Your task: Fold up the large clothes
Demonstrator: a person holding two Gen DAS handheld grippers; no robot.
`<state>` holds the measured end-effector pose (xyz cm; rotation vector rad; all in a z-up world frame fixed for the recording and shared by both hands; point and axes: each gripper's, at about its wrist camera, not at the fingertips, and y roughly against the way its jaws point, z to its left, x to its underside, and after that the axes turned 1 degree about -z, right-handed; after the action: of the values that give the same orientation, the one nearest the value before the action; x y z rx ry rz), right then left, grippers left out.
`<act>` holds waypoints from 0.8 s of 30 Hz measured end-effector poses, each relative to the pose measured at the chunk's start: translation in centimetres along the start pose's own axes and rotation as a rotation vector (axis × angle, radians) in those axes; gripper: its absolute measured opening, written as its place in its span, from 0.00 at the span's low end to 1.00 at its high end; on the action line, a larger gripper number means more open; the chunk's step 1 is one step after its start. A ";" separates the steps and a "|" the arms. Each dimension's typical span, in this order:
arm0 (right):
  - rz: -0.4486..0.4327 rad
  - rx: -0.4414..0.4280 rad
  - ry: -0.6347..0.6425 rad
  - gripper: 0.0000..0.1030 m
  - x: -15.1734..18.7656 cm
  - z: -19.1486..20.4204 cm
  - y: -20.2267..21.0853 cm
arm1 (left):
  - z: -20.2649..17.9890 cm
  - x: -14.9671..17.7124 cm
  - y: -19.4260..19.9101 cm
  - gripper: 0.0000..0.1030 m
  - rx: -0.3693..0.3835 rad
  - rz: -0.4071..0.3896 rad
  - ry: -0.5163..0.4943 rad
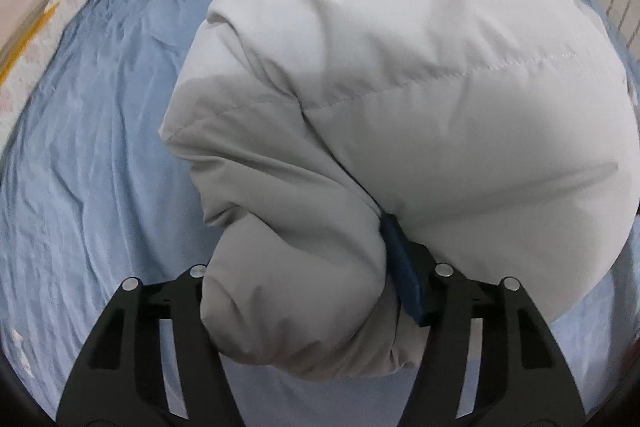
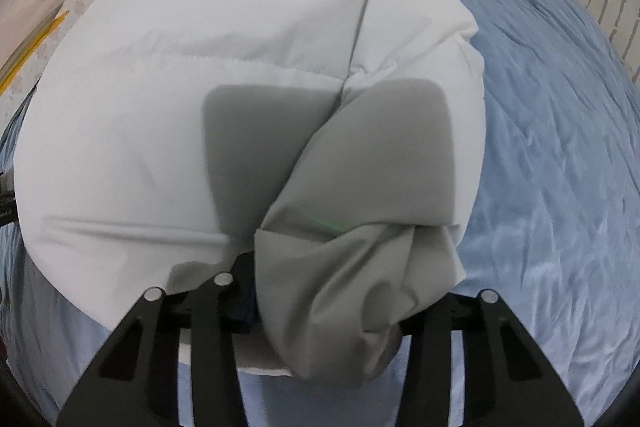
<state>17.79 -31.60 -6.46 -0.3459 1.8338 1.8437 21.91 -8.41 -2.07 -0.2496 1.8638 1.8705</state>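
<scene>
Both grippers, left gripper point(image 1: 304, 311) and right gripper point(image 2: 324, 311), are clenched on bunched padded jacket point(image 1: 400, 87) folds above the blue sheet point(image 1: 100, 147); next, judging by this, carry them over evenly.

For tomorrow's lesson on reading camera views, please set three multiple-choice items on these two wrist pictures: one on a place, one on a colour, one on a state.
1. Where does the padded jacket lie?
A. on a bed covered with a sheet
B. on a wooden floor
C. in a laundry basket

2. What colour is the bed sheet?
A. red
B. blue
C. green

3. What is between the left tongs?
A. nothing
B. a folded towel
C. a bunched part of the jacket

Key:
1 A: wrinkled sheet surrounds the jacket in both views.
2 B: the sheet is plainly blue around the pale grey jacket.
3 C: jacket fabric fills the gap between the fingers, and the blue pad presses against it. The right tongs grip a bunch likewise.
</scene>
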 end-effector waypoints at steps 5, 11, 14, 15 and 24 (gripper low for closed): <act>0.013 -0.087 -0.084 0.52 0.1 -2.1 -0.3 | 1.4 -0.1 -0.1 0.73 0.066 0.005 0.061; 0.026 -0.151 -0.160 0.63 -0.6 -3.3 -1.0 | 1.2 -1.2 -1.0 0.97 0.044 -0.011 0.081; 0.046 -0.163 -0.159 0.65 -1.0 -3.5 -1.6 | 1.4 -2.3 -1.4 0.97 0.049 -0.018 0.058; 0.050 -0.166 -0.161 0.66 -1.1 -3.6 -1.7 | 1.2 -2.7 -1.5 0.97 0.048 -0.021 0.048; -0.040 -0.070 -0.066 0.39 -1.3 -2.2 -0.1 | -0.8 -2.0 1.3 0.37 0.086 -0.060 0.049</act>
<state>18.53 -33.95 -5.99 -0.3411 1.7093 1.8732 22.93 -9.53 -0.03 -0.3217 1.9420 1.7548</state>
